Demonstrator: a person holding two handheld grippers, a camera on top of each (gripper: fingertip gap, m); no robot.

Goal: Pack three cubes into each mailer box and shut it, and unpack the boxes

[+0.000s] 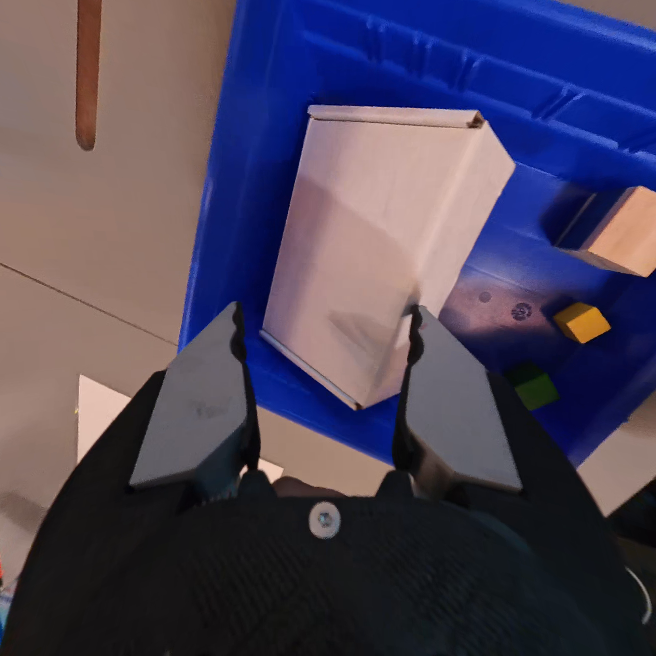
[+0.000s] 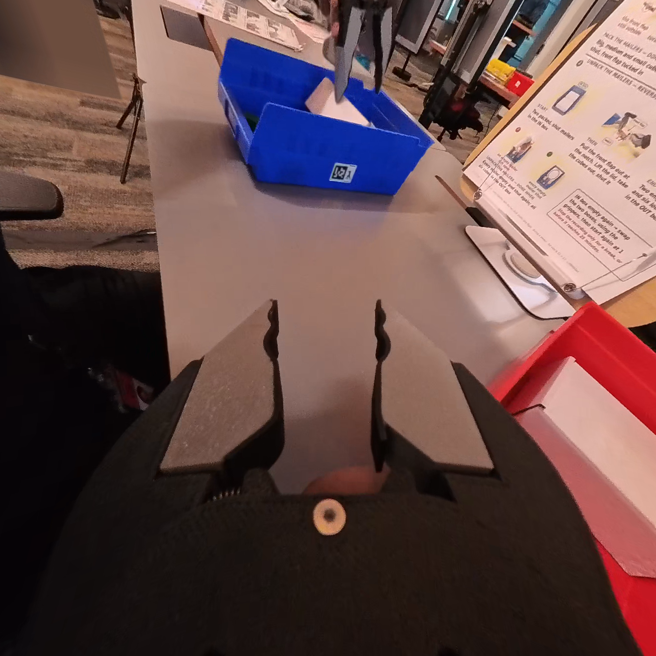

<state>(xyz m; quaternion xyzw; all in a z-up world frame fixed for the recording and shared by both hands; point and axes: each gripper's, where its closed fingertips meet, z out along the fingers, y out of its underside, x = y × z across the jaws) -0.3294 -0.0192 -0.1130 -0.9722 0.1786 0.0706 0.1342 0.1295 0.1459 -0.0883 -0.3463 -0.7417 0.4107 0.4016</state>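
My left tongs (image 1: 324, 312) hang released above the blue bin (image 1: 248, 184), jaws spread over the near end of the shut white mailer box (image 1: 372, 248) lying inside it. Right of that box sit a wooden cube (image 1: 624, 230), a yellow cube (image 1: 582, 322) and a green cube (image 1: 532, 388). My right tongs (image 2: 326, 307) are released too, empty over the grey table (image 2: 319, 255), the red bin (image 2: 603, 351) just to their right holding another white mailer (image 2: 603, 443).
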